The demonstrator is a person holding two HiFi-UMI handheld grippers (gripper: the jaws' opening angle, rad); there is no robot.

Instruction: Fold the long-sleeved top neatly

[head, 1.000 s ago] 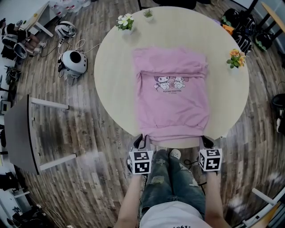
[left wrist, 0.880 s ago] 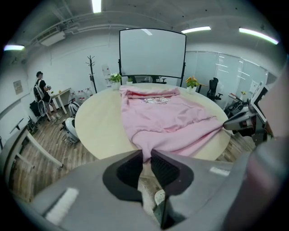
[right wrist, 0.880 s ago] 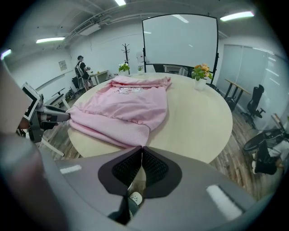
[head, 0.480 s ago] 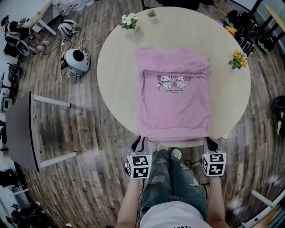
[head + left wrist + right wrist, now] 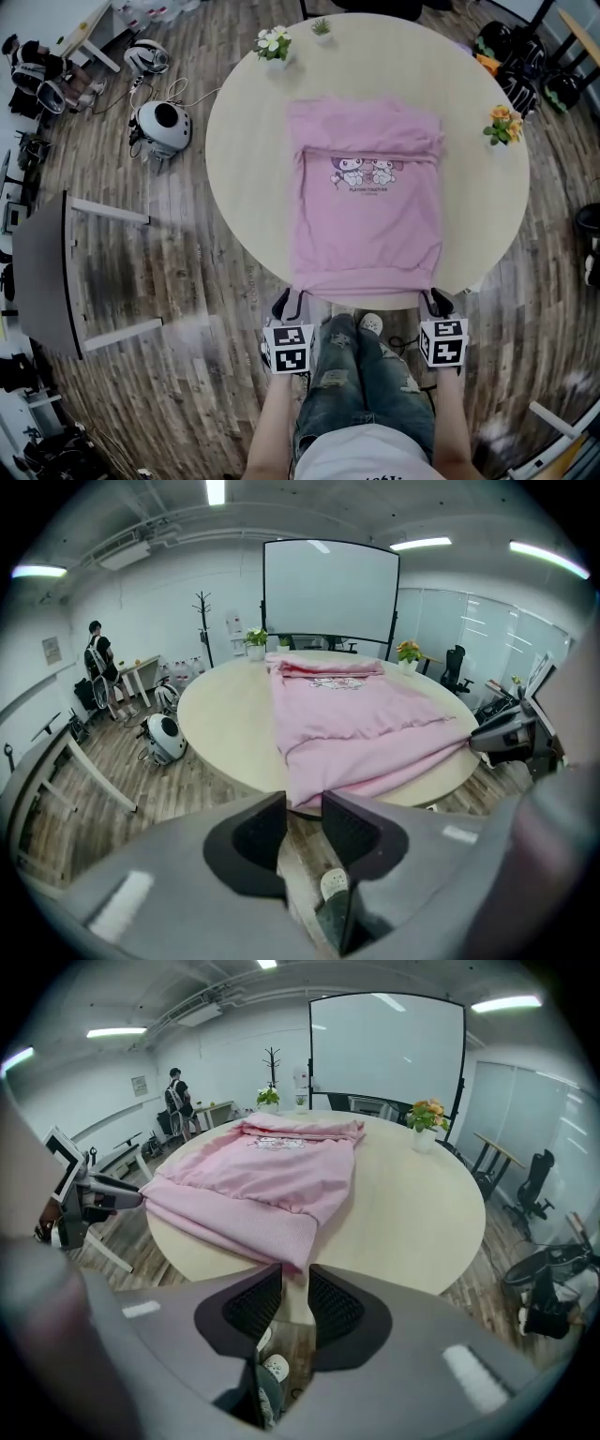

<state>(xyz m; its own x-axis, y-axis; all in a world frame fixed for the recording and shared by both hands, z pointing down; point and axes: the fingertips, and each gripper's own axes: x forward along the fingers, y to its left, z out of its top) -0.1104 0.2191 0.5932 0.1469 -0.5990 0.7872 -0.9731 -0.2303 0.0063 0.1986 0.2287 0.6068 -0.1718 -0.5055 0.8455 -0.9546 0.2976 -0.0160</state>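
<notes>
Now: the pale pink long-sleeved top with a cartoon print [image 5: 366, 202] lies spread flat on the round beige table [image 5: 248, 178]. Collar end is at the far side and the ribbed hem runs along the near edge. A ridge of folded cloth crosses it just beyond the print.

My left gripper [image 5: 291, 300] sits at the near left corner of the hem, just off the table edge. In the left gripper view its jaws stand apart. No cloth is between the pads, and the hem corner lies just past the tips.

My right gripper [image 5: 434, 299] sits at the near right corner of the hem, also just off the edge. Its jaws have just been opening and now stand a little apart. The ribbed corner lies just beyond the tips, not pinched.

Both grippers point down and away from me, with the top lying between them and beyond.
</notes>
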